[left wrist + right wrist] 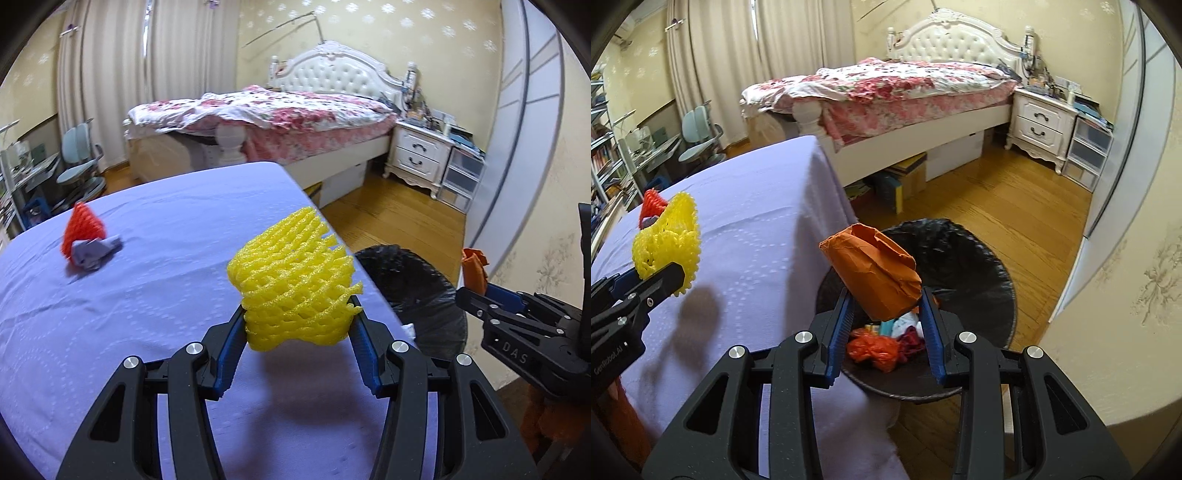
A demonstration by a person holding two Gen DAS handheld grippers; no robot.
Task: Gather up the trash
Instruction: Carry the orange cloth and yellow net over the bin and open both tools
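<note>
A: Left gripper is clamped on the yellow foam net, held up above the lilac tablecloth, short of the trash bin.

B: And the right gripper has its blue pads pressed on the crumpled orange paper, held right over the bin's mouth.

A: What's in the bin?

B: An orange plastic wad, then white, teal and dark red scraps. The right gripper's fingers cover most of them, so I can't name them.

A: From the left wrist view the bin's near side is cut off by the table edge.

B: Farther from the bin, a red foam net and a grey-purple crumpled scrap lie touching on the cloth, both blurred. In the right wrist view the yellow net hides most of them.
</note>
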